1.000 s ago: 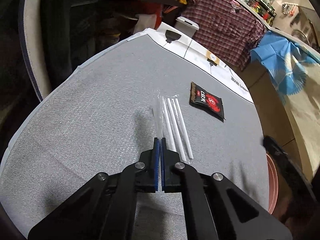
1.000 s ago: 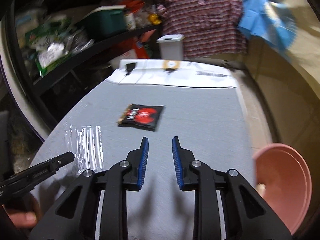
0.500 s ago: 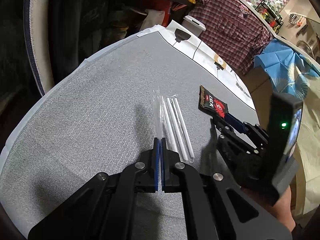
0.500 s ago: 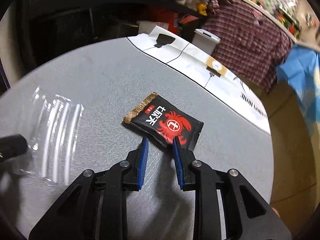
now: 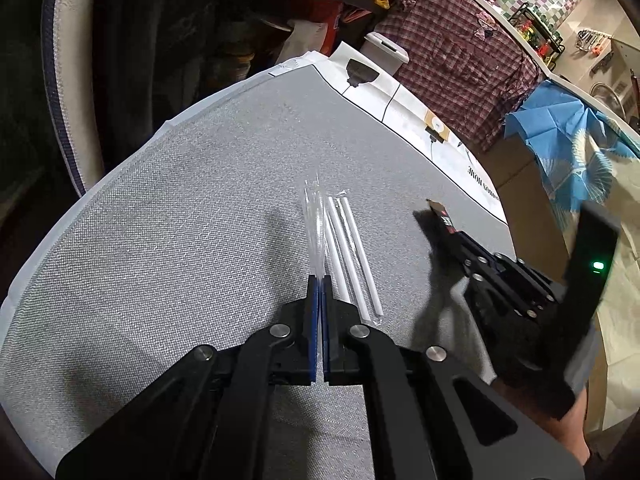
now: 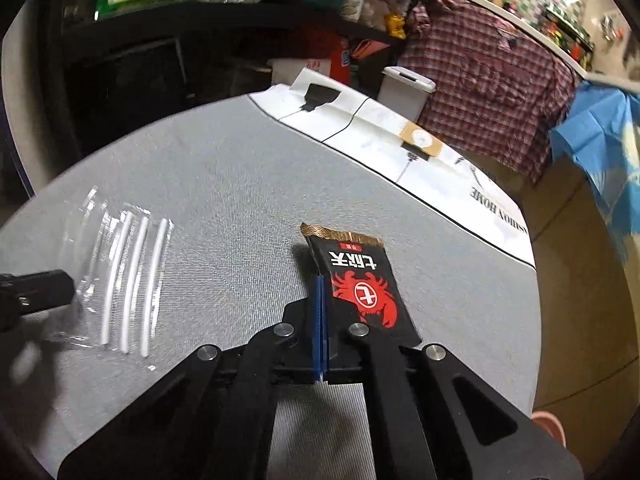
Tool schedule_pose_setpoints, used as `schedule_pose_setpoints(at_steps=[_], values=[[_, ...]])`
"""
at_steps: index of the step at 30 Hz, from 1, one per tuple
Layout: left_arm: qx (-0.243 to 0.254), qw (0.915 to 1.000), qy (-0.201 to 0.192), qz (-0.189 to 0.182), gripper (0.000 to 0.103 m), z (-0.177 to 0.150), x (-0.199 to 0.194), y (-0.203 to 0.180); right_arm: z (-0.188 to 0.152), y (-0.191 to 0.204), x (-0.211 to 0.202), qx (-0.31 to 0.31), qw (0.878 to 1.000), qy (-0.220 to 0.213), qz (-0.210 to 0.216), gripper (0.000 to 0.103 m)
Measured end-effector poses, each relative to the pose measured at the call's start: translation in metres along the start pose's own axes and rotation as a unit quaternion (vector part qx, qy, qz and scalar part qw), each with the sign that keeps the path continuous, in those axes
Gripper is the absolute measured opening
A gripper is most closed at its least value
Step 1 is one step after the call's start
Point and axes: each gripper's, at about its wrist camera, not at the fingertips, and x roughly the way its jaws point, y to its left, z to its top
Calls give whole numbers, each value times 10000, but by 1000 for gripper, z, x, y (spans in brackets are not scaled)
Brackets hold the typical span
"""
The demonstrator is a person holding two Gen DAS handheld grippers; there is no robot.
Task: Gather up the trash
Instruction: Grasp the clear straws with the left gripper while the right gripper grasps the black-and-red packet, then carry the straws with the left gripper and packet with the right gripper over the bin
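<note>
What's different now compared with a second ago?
The right gripper swung in over the table to the black snack wrapper and shut on its edge. The left gripper stayed shut on the clear straw packet, which hasn't moved on the grey table.

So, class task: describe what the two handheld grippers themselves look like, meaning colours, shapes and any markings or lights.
Both the left gripper and the right gripper are matte black linkage frames with silver round rivets, angular cut-out panels and two narrow fingers faced with blue pads. Seen from the left wrist view, the right gripper carries an upright black block with a small green light.
</note>
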Motion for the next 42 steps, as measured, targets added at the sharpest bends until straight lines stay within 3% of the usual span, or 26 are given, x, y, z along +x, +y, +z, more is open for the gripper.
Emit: schedule_pose_setpoints(at_steps=[21,42], values=[[817,9958,-376,-197,1,-18,-40,-45,-45,-38,-137,923,9945,-491,-5,0],[1327,9873,-484,-726,1,-34,-64,-75,-117,-100,-219,1712,9806,-889,-348,0]])
